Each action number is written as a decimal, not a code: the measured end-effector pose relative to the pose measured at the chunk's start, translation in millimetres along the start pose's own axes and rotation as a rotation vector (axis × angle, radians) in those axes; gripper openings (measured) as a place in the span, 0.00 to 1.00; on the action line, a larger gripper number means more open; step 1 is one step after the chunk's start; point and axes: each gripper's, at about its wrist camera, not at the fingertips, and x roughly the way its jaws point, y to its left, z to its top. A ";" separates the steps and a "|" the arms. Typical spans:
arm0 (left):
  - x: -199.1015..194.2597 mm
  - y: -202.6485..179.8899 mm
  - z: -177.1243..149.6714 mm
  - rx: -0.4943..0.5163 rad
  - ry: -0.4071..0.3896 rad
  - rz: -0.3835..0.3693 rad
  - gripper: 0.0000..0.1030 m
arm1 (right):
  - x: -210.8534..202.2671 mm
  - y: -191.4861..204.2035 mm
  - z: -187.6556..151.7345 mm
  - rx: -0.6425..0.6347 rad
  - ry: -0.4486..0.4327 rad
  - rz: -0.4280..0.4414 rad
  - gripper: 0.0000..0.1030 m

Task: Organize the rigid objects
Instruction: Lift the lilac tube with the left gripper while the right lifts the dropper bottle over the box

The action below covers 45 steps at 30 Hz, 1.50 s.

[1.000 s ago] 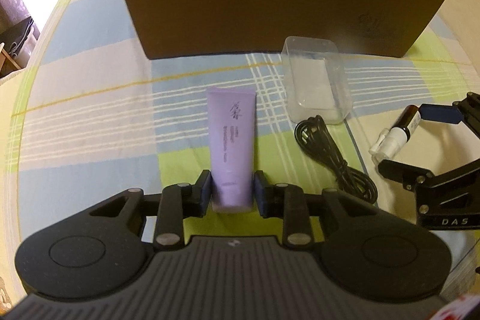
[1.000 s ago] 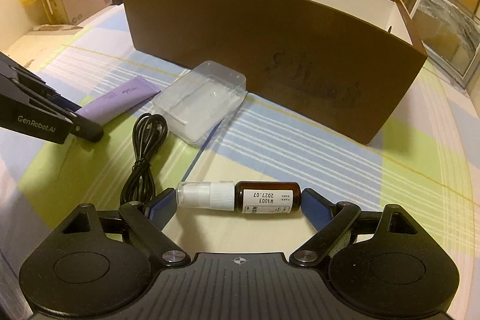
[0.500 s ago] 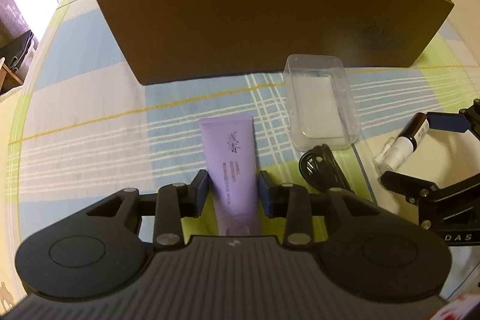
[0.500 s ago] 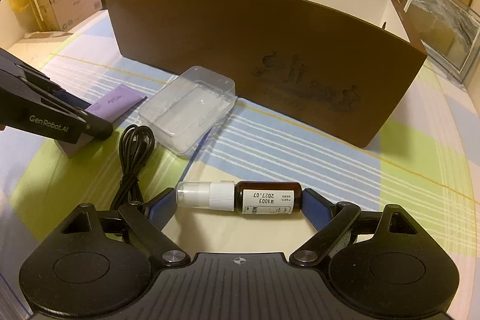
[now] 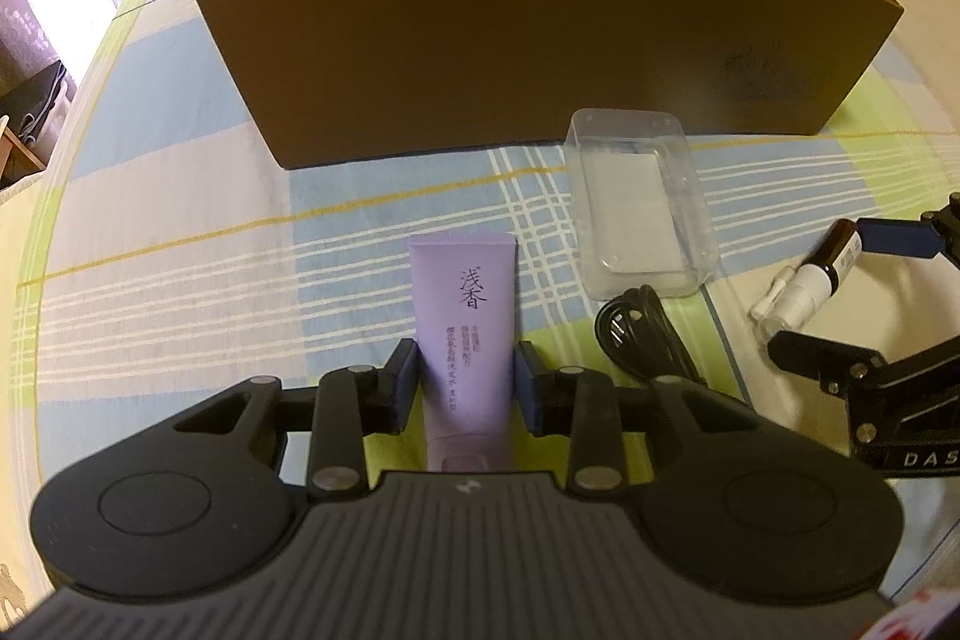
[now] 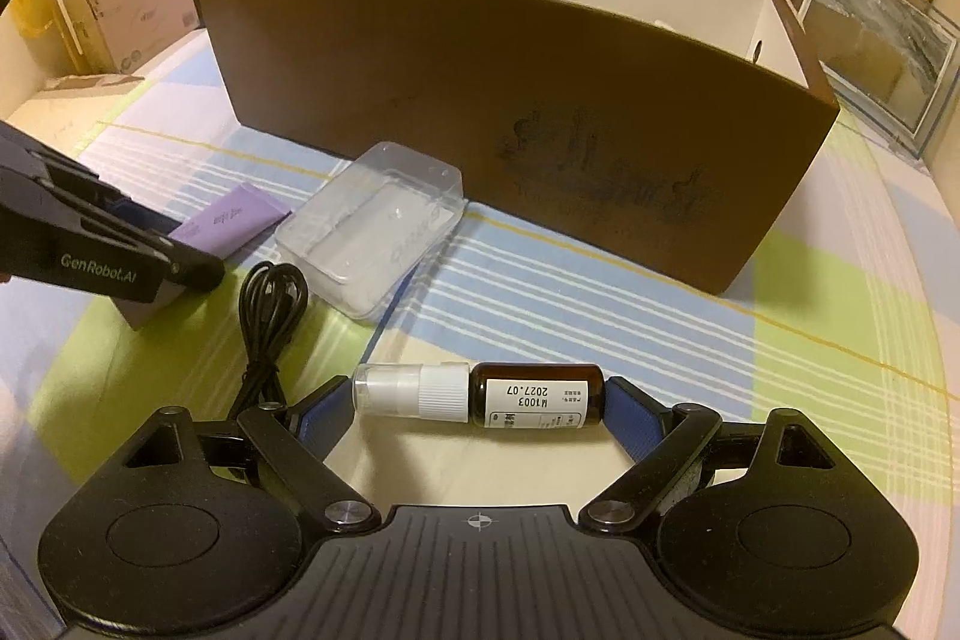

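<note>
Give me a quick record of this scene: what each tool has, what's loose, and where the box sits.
left tool: shut on purple tube
right tool: shut endwise on spray bottle
loose on cloth: clear tray, black cable
box: brown, open top, behind the items
tray vs box: tray just in front, contact unclear
</note>
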 end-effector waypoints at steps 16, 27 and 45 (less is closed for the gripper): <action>-47.5 4.6 -1.7 -0.034 -0.096 -0.030 0.28 | -25.4 7.2 16.6 0.017 -0.071 0.042 0.83; -99.5 -0.2 21.4 -0.026 -0.226 -0.070 0.28 | -57.8 12.1 48.7 0.038 -0.163 0.094 0.83; -95.5 14.6 110.6 -0.037 -0.322 -0.029 0.28 | -53.8 -19.4 129.2 0.084 -0.255 0.068 0.83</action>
